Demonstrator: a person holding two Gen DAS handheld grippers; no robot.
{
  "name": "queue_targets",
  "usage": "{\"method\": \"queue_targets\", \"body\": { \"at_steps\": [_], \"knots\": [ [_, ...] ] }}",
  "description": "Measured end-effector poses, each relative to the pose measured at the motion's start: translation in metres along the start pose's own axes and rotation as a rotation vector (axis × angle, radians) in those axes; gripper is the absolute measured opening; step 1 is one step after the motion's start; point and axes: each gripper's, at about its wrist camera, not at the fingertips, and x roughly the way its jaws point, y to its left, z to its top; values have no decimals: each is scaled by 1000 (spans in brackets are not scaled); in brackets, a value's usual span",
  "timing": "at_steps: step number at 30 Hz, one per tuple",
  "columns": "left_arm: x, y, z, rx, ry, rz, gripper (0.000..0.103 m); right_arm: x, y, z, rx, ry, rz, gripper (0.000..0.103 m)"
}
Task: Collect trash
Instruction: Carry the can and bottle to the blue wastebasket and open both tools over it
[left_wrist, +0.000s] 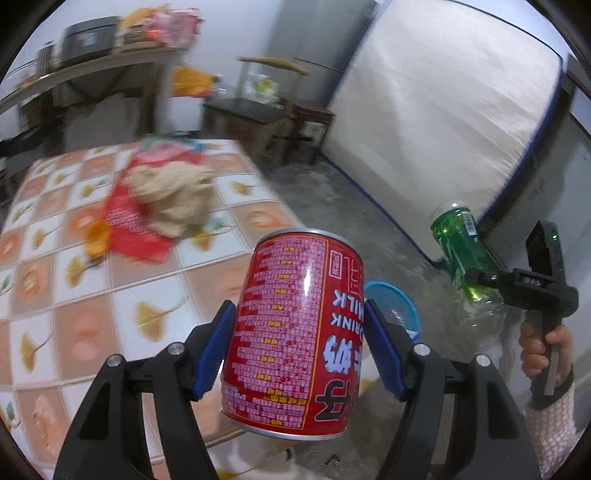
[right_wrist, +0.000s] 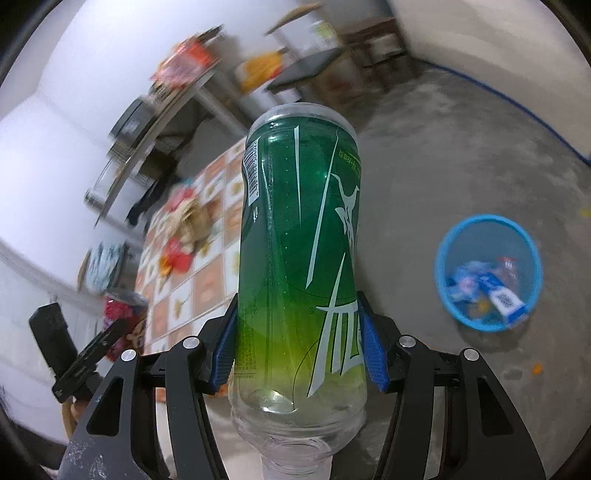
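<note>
red can (left_wrist: 295, 332), green-labelled clear bottle (right_wrist: 299, 273)

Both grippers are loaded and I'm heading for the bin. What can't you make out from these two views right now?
- Blue bin, left wrist view: mostly hidden behind the red can and a finger pad.
- Bin contents, right wrist view: blurred; only a blue-white carton is clear.
- Green bottle neck: cut off by the bottom edge, so cap unknown.
- Items on the table: motion-blurred in both views.
</note>
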Motion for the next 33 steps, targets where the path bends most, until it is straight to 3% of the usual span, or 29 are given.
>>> {"method": "queue_targets", "body": {
  "at_steps": [7, 11, 15, 19, 26, 30, 33],
  "knots": [
    [62, -79, 25, 108, 129, -145, 67, -13, -84, -26, 188, -38, -62, 54],
    [121, -128, 38, 141, 269, -234, 67, -2, -130, -38, 325, -23, -41, 54],
    [184, -162, 42, 138, 409, -260, 68, 19, -176, -45, 474, 2, -7, 54],
    [253, -190, 38, 125, 531, -240, 68, 39, -214, -44, 579, 27, -9, 54],
    [337, -231, 34, 83, 595, -214, 68, 73, -256, -15, 657, 36, -84, 55],
    [361, -244, 42, 84, 539, -192, 90, 87, -274, 3, 646, 18, -163, 67],
    [360, -238, 46, 59, 516, -184, 93, 98, -280, 9, 656, 10, -170, 68]
  ]
}}
